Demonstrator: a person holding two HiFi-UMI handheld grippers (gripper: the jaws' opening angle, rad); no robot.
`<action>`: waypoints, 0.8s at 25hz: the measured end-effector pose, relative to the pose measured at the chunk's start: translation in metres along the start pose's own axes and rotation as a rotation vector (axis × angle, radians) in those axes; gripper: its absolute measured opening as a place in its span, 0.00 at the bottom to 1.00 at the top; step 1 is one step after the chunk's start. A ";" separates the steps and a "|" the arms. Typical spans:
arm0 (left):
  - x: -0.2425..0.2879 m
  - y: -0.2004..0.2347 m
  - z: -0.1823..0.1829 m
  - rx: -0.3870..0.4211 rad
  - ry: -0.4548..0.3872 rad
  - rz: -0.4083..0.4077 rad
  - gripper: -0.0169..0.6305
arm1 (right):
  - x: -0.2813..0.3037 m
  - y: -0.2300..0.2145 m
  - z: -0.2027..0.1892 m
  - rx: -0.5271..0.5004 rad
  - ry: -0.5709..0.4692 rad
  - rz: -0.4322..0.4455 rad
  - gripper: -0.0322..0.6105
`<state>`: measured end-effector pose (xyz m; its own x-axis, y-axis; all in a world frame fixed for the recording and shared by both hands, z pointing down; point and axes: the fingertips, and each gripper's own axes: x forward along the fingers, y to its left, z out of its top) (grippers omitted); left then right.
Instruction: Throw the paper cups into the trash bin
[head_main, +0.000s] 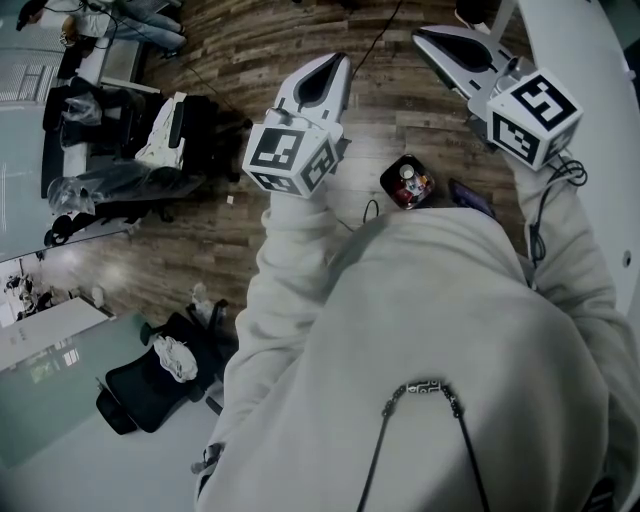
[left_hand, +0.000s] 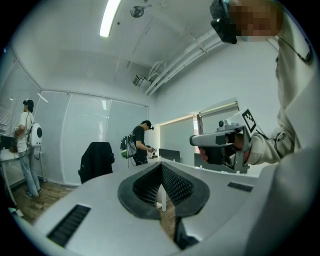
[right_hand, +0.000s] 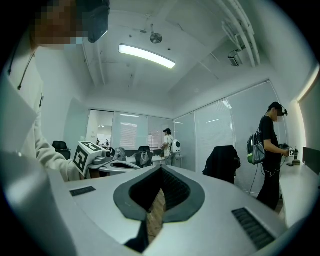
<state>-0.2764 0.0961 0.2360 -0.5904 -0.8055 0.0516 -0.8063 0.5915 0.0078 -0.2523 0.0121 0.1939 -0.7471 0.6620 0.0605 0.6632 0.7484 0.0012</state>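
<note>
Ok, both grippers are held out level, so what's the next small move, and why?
Probably sweep the view around to find a cup first. The left gripper and right gripper have jaws together on nothing, and no paper cup shows in any view; only a small dark container sits on the floor ahead.

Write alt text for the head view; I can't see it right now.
Seen from above, a person in a pale sweatshirt holds the left gripper and the right gripper out level, both shut and empty, over a wooden floor. A small dark bin with red and white items inside stands on the floor between them; a black chair stands lower left.
</note>
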 end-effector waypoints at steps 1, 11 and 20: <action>0.000 0.000 -0.001 0.000 0.001 0.000 0.03 | 0.000 0.000 0.000 0.000 0.001 0.000 0.08; -0.007 0.005 0.002 -0.010 -0.026 0.021 0.03 | -0.002 0.000 -0.004 0.009 0.004 -0.010 0.08; -0.011 0.007 0.004 -0.019 -0.043 0.043 0.03 | -0.008 -0.001 -0.008 0.009 0.020 -0.024 0.08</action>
<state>-0.2754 0.1091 0.2317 -0.6255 -0.7802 0.0093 -0.7798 0.6255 0.0255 -0.2472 0.0058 0.2016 -0.7619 0.6427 0.0801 0.6444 0.7647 -0.0062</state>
